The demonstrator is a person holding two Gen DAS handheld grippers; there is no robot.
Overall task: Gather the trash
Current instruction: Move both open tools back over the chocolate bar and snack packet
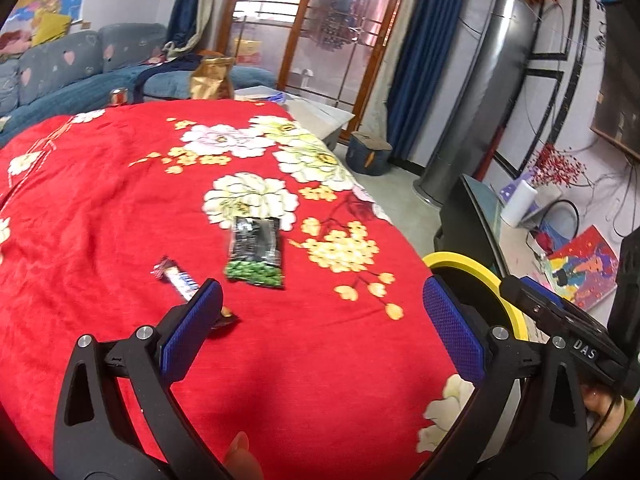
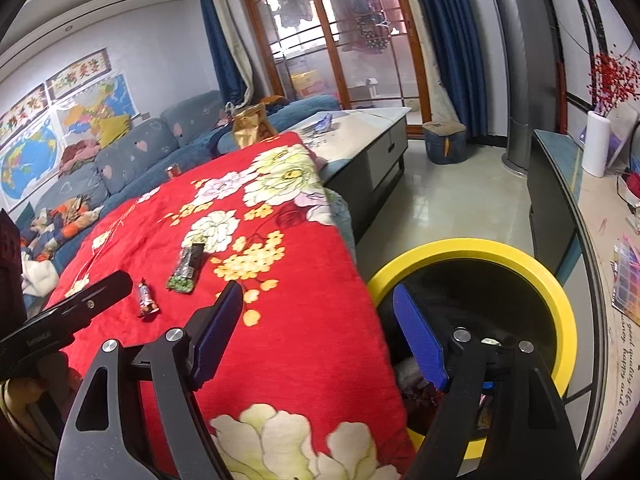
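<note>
Left gripper (image 1: 320,320): fingers (image 1: 192,332) spread wide apart, nothing held. They are poised over the red flowered cloth (image 1: 100,208) on the tabletop. The left finger overlaps the near end of a candy bar wrapper (image 1: 178,278); contact cannot be confirmed from this view.

Right gripper (image 2: 318,334): fingers (image 2: 420,340) likewise apart and empty, held over the mouth of the yellow-rimmed trash bin (image 2: 556,292), which stands on the floor just beside the tabletop edge. Some discarded items appear to lie inside, low in the bin; details are too dark to make out.

2 pieces of trash are noted on the cloth: the candy bar wrapper nearest the left gripper, and a black snack packet with green peas (image 1: 256,254) just beyond it, apart from the wrapper.

Judged step: pick-up of the wrapper by the left gripper. For a clean grasp, the fingers should be centred across the wrapper's narrow width, lowered until the tips nearly meet the cloth, then closed. The wrapper is thin and flat, so cloth may be pinched with it; a slight lift should be checked before transfer to the bin.
</note>
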